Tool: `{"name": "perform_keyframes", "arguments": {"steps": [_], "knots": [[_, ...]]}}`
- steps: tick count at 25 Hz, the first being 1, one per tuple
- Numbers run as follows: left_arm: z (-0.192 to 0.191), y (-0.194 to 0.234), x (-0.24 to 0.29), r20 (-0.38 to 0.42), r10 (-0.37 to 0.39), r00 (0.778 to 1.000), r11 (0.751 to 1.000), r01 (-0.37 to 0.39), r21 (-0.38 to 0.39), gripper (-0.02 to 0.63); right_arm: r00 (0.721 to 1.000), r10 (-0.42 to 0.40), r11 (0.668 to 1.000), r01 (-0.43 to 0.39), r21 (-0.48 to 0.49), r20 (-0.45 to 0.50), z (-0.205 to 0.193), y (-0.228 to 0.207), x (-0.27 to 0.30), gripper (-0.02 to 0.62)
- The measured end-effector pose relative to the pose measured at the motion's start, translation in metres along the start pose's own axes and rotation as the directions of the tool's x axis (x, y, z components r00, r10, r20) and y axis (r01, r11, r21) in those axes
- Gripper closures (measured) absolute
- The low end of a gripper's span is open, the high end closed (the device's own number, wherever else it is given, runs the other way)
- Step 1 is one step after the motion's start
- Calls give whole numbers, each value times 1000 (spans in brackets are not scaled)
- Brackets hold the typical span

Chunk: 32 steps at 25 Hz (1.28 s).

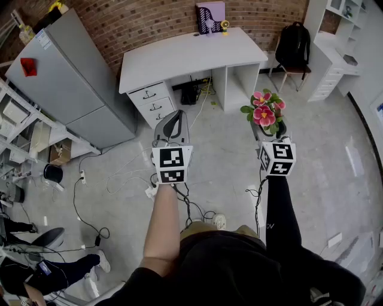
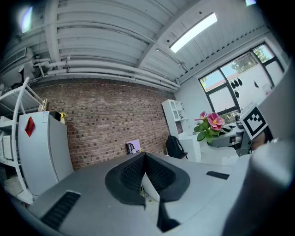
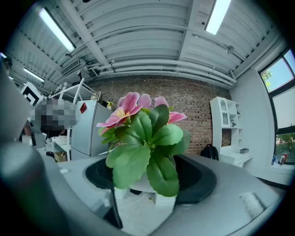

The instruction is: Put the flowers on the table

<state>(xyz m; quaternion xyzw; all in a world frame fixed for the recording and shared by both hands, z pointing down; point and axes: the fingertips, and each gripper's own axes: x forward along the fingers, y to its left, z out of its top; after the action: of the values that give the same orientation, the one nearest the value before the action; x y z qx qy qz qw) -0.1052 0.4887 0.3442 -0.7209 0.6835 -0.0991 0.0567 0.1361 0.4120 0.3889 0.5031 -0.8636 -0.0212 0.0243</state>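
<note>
Fridge (image 1: pixel 72 77), grey with a red tag on its upper door, stands at the far left against the brick wall. Right of it, cables trail across the pale floor. The left gripper (image 1: pixel 173 119) hangs over the floor in front of the white table (image 1: pixel 191 57), well short of it. Its 2 jaws are pressed together at the tips with nothing between them. A purple box (image 1: pixel 210 17) stands at the back of the table. Further right, the flowers (image 1: pixel 265 112), pink blooms over broad green leaves in a small pot, are up in the air over the floor, off the table's right end. The right gripper (image 1: pixel 270 136) has the pot clamped between its widely spread jaws. A black backpack (image 1: pixel 295 42) sits on a chair beyond, next to white shelves (image 1: pixel 335 54).
</note>
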Motion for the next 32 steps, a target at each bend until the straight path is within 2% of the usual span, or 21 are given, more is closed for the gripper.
{"name": "perform_keyframes", "arguments": {"steps": [10,17,23,32], "knots": [[16,2,-10,25,4,1000,1000,-4,-8,598,1000,-6,1000,6,6,-1,2,-3,-8,255],[23,10,13,54,-24,998,1000,24,-8,598,999,-28,1000,28,6,16,8,-8,12,255],[12,27,75,60,-55,997,998,56,-18,598,999,-41,999,41,-12,14,3,-17,70,255],[21,71,215,87,-126,988,992,128,-15,598,994,-104,994,105,-24,24,18,-49,192,255]]}}
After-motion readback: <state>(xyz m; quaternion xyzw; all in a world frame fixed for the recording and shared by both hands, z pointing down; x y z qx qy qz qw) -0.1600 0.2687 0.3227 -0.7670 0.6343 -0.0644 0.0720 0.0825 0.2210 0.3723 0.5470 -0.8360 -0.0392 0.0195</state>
